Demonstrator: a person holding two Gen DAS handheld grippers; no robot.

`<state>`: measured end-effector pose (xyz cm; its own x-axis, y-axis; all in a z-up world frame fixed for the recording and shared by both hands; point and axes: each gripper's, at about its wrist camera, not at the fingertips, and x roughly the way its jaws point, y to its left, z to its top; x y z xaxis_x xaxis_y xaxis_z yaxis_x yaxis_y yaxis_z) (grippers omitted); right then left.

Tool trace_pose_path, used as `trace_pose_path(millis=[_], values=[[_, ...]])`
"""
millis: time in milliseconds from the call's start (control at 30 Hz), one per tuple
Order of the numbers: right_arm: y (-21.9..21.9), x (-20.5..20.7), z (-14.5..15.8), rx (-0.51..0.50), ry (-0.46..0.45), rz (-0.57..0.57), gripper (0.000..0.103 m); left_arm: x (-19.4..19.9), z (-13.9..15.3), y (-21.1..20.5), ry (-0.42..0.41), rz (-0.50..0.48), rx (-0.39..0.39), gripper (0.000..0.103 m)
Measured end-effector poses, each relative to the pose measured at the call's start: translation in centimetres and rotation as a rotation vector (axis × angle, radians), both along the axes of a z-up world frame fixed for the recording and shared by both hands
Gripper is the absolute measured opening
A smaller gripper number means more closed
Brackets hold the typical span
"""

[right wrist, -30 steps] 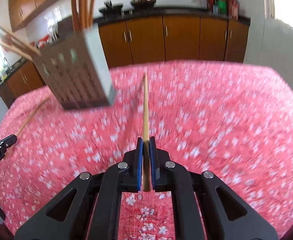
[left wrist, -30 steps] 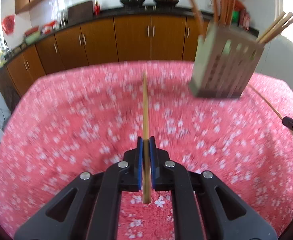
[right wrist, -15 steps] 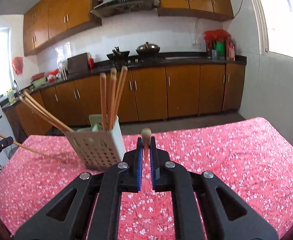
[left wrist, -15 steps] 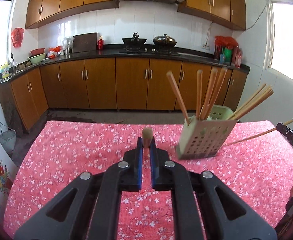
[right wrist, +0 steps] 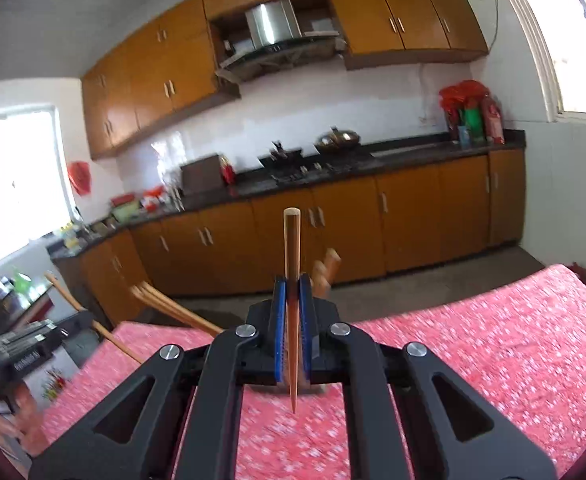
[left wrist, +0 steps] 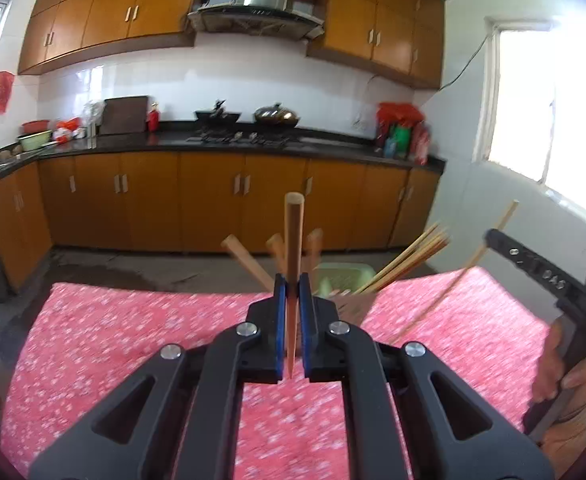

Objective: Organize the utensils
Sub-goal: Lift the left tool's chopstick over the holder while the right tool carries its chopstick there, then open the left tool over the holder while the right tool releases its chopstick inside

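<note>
1. In the left wrist view the left gripper point(left wrist: 292, 280) sits at lower centre, its blue pads clamped on a wooden chopstick point(left wrist: 293, 240). The stick passes between the pads: its blunt end stands up above the fingertips against the cabinet doors, and its pointed end reaches back past the pads toward the camera.

2. Just beyond and to the right of that gripper stands a pale green utensil holder point(left wrist: 343, 280) on the worktop point(left wrist: 133, 340), which wears a red cloth with small white flowers. The gripper body hides most of the holder. More chopsticks lean out of it: several fan to the left behind the held stick, and a bundle point(left wrist: 409, 258) slants toward the upper right.

3. At the right edge of the same view a person's hand point(left wrist: 569, 380) grips the handle of the right gripper point(right wrist: 292, 284), seen there only from the side, with a chopstick slanting through it.

4. In the right wrist view the right gripper is likewise closed on its own chopstick point(right wrist: 292, 248), blunt end up and forward, pointed tip hanging low over the red cloth near the camera.

5. There the holder itself is hidden behind the gripper; only leaning chopsticks show, to the left and just right of the fingertips. The left gripper's body appears at the left edge.
</note>
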<state>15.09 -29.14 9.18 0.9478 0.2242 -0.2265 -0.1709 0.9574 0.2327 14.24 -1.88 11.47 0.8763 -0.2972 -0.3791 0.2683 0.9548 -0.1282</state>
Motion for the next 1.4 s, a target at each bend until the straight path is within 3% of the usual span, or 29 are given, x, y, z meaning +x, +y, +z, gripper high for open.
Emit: trace_pose_path(millis=[233,367,500,700,933,1000,1100,1233,1400], values=[[2.0,0.0,5.1,-0.021,-0.178,-0.003,0.008,0.5,4.8,-2.3,-0.125,-0.004,-0.078,0.008],[2.2,1.1,5.6,-0.040,-0.219,-0.045,0.008,1.7,6.7,-3.2,-0.203,0.048,-0.085,0.008],[2.2,3.3,4.1,-0.048,-0.198,-0.083,0.008,3.7,6.2,-4.3,-0.241,0.099,-0.074,0.008],[1.7,6.4,0.8,-0.014,-0.093,-0.085,0.008,7.8,2.3,-4.3,-0.163,0.116,-0.103,0.008],[2.0,7.0,-0.5,-0.036,-0.052,-0.066,0.008,9.8,-0.3,-4.2,-0.082,0.114,-0.085,0.008],[2.2,7.0,-0.4,-0.042,-0.046,-0.065,0.012,9.6,-0.4,-3.6,-0.079,0.112,-0.089,0.015],[2.1,6.8,-0.2,-0.052,-0.045,-0.071,0.036,9.1,-0.1,-3.2,-0.088,0.122,-0.089,0.028],[2.0,6.1,0.3,-0.065,-0.056,-0.081,0.038,8.4,0.4,-2.2,-0.097,0.133,-0.103,0.036],[2.0,5.3,0.4,-0.074,-0.060,-0.097,0.041,7.1,0.8,-0.9,-0.112,0.155,-0.105,0.054]])
